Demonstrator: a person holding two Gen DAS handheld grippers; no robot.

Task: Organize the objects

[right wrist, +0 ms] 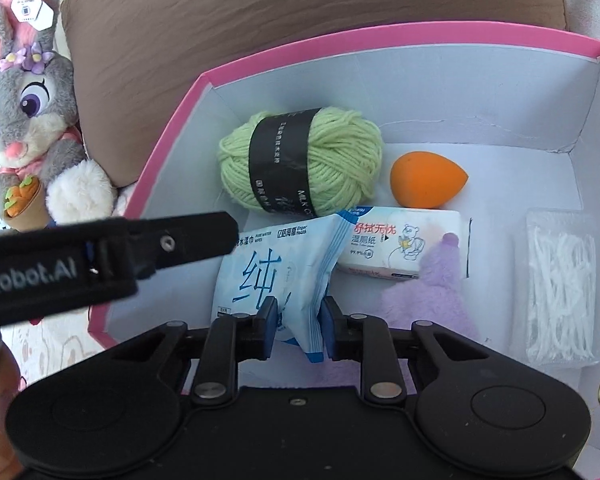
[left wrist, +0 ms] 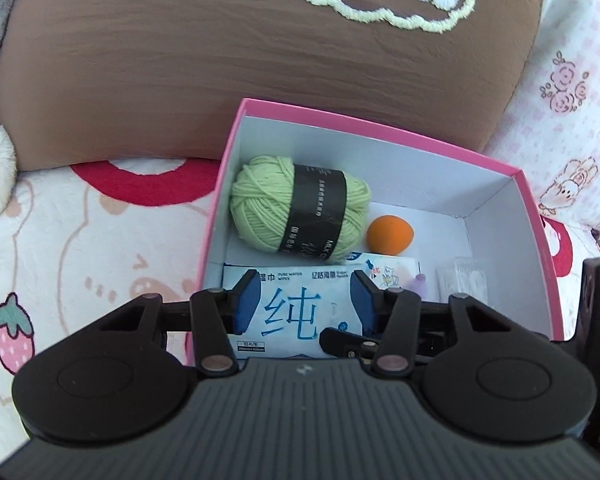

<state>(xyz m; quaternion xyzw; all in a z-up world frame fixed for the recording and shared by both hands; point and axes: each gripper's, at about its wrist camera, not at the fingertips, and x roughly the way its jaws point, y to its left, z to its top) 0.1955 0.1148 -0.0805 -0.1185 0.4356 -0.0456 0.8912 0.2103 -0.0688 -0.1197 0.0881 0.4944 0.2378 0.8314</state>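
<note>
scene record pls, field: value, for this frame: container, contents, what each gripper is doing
container: pink box, white inside, open top, on a printed blanket
contents: green yarn ball, orange sponge, blue wipes pack, white tissue pack, purple plush item, clear pack of floss picks
right gripper: shut on the near edge of the blue wipes pack
left gripper: jaws apart, straddling the same pack; contact unclear
behind box: brown cushion, plush rabbit

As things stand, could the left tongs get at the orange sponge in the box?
Probably not directly: the wipes pack sits between the left tongs, and the green yarn crowds the orange sponge.
</note>
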